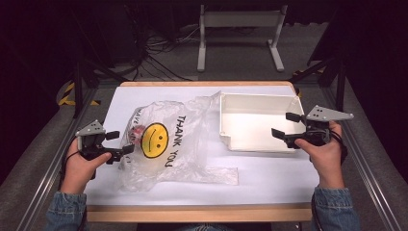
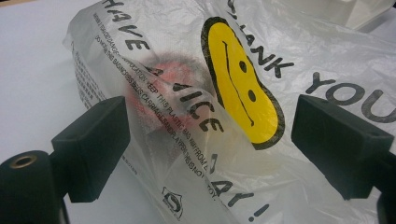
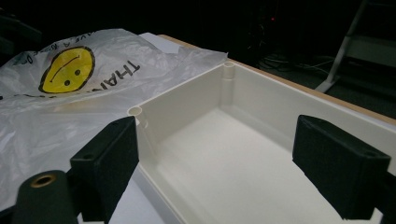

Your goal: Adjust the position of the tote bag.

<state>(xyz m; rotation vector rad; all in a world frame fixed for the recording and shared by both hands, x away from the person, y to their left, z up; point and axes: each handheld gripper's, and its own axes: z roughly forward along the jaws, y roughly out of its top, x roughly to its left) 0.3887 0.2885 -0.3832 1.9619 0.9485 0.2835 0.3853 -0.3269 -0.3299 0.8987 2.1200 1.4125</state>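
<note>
A clear plastic bag [image 1: 168,139] printed with a yellow smiley face [image 1: 154,140] and "THANK YOU" lies on the white tabletop, left of centre. Something reddish [image 1: 137,131] shows blurred through the plastic near its left end [image 2: 173,88]. My left gripper [image 1: 120,142] stands open at the bag's left edge, and the bag [image 2: 224,116] lies between and beyond its jaws. A white rectangular tray [image 1: 226,120] with nothing in it sits right of the bag. My right gripper [image 1: 286,126] is open over the tray's right side, its jaws spread above the tray's bare floor [image 3: 224,158].
The white sheet [image 1: 269,178] covers a wooden table whose front edge [image 1: 192,214] runs near the person's sleeves. Behind the table, a white metal frame [image 1: 238,29] and cables lie on the dark floor. Rails flank both table sides.
</note>
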